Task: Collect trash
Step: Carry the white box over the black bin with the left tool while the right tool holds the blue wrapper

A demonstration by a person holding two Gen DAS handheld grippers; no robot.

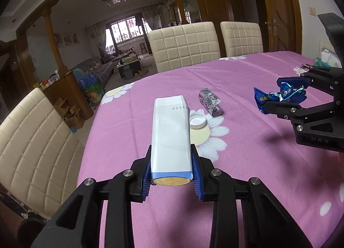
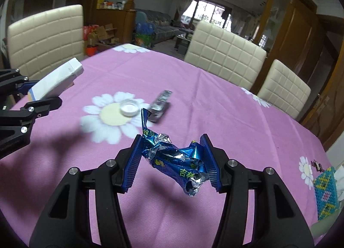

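Left gripper [image 1: 172,174] pinching white box [image 1: 171,138], lifted off the table [image 1: 247,172]. Right gripper [image 2: 172,162] clamped on blue wrapper [image 2: 178,159], also airborne. Cap [image 1: 198,120] and foil strip [image 1: 209,101] lie on the cloth between them.

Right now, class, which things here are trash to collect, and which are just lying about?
Trash:
box, in left tool
wrapper, in right tool
cap
foil

Lying about:
beaded box
chairs
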